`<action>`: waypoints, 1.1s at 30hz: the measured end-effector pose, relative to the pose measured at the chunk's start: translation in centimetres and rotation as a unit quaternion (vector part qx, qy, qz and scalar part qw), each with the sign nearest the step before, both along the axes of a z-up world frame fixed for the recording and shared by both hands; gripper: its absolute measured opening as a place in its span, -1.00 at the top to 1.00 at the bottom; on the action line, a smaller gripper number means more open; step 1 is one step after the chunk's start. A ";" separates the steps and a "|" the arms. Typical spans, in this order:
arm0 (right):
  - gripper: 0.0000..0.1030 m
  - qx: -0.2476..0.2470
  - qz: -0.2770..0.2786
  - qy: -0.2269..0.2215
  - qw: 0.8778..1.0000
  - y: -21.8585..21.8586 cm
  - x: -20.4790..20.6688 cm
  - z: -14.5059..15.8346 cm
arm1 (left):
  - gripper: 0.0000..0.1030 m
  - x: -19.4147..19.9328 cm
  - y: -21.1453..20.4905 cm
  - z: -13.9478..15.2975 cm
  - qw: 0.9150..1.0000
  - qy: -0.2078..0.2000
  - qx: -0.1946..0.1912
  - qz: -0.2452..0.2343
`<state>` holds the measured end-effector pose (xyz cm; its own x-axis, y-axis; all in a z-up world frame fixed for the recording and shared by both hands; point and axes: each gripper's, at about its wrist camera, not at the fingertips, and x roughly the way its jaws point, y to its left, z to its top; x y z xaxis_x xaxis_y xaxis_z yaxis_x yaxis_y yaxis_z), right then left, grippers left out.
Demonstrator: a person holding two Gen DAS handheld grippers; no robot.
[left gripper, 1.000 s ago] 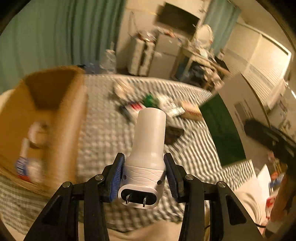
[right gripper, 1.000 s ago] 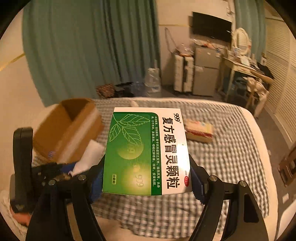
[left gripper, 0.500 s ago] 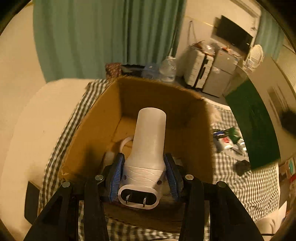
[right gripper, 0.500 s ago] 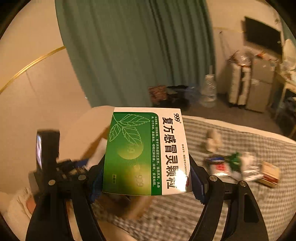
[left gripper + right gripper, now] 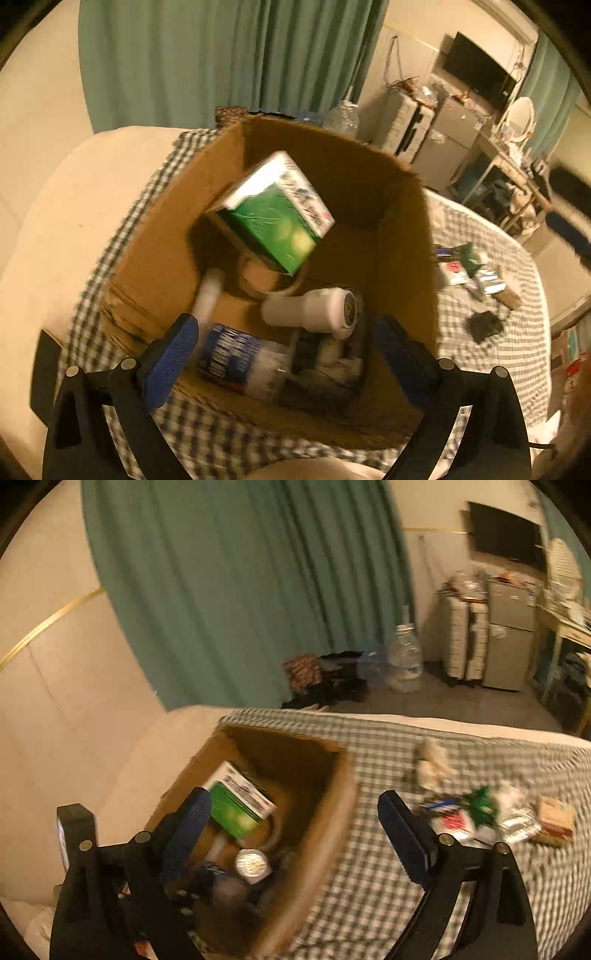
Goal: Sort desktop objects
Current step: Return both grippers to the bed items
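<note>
Both my jaws stand wide apart, holding nothing: left gripper [image 5: 284, 354] and right gripper [image 5: 295, 834] hang over the cardboard box [image 5: 402, 236]. Below and ahead of my left jaws the white plug-in device [image 5: 310, 308] lies sideways, round end rightward; beyond it, the green medicine box [image 5: 275, 212] sits tilted.

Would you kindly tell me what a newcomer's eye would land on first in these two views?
First the open cardboard box on the checked cloth, with a green-and-white medicine box tilted inside it above a white plug-in device lying on its side. Next, both the left gripper and right gripper stand open and empty near the box. A clutter of small items waits on the cloth to the right.
</note>
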<state>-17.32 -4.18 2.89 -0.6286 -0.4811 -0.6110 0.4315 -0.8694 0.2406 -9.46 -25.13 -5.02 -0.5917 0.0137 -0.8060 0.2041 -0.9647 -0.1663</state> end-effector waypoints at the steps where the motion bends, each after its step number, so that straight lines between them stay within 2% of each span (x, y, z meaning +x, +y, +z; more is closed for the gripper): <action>1: -0.79 0.005 -0.016 0.008 1.000 1.8 0.9 0.0 | -0.93 0.2 0.7 0.1 1.000 0.004 0.004 -0.005; 6: -0.79 0.023 -0.092 0.012 0.995 10.1 3.4 -0.2 | -0.94 0.4 6.6 2.0 0.999 0.024 -0.003 -0.047; 9: -0.79 0.036 -0.135 0.013 0.990 14.6 4.5 0.1 | -1.00 0.6 10.8 2.8 0.997 0.040 0.015 -0.068; 12: -0.79 0.043 -0.183 0.019 0.982 19.6 5.9 -0.2 | -1.00 0.9 15.6 2.4 0.994 0.053 0.032 -0.090; 14: -0.79 0.050 -0.218 0.014 0.975 22.8 6.4 -1.4 | -1.00 1.1 18.3 1.8 0.993 0.055 0.029 -0.097; 16: -0.79 0.035 -0.242 0.003 0.970 25.4 6.9 -3.2 | -1.00 1.3 21.4 0.4 0.992 0.055 0.025 -0.108; 20: -0.79 0.016 -0.251 -0.011 0.968 28.1 7.0 -6.3 | -1.00 1.0 26.6 -2.8 0.988 0.022 0.031 -0.151; 23: -0.79 0.009 -0.252 -0.031 0.967 29.4 6.2 -8.2 | -1.00 0.3 29.5 -4.7 0.985 0.010 0.006 -0.170; 27: -0.81 0.010 -0.265 -0.058 0.962 30.3 5.1 -10.6 | -1.00 -1.1 31.5 -6.7 0.984 0.008 -0.031 -0.173; 33: -0.81 0.023 -0.261 -0.073 0.962 30.6 2.9 -13.4 | -1.00 -4.6 33.4 -9.6 0.983 -0.003 -0.041 -0.178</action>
